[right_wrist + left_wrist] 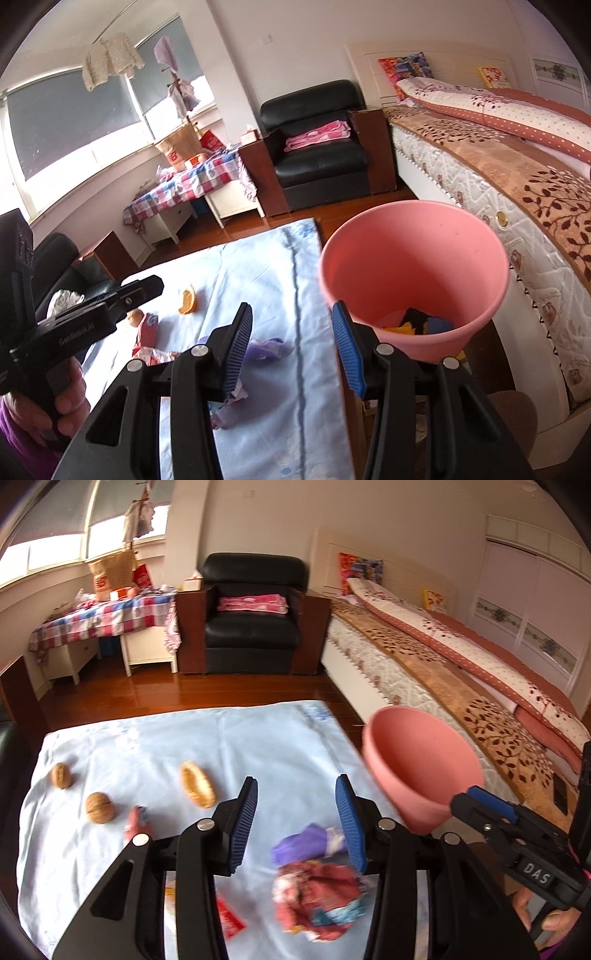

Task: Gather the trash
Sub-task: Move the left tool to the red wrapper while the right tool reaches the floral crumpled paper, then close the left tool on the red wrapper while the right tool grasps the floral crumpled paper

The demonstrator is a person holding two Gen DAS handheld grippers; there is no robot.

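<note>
Pink bin (413, 266) off table's right edge, some scraps already inside. Left on blue cloth (280, 738): two walnuts (99, 806), peel (197, 784), crumpled wrappers (317, 901) near. Left gripper (295, 823) and right gripper (291, 350) both gape, empty.

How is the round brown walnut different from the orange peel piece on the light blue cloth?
The round brown walnut is a closed, wrinkled ball; the orange peel piece is an open, curved strip with a pale inside. The walnut is darker, the peel more yellow-orange. Both lie loose on the light blue cloth, outside the pink plastic bucket.
</note>
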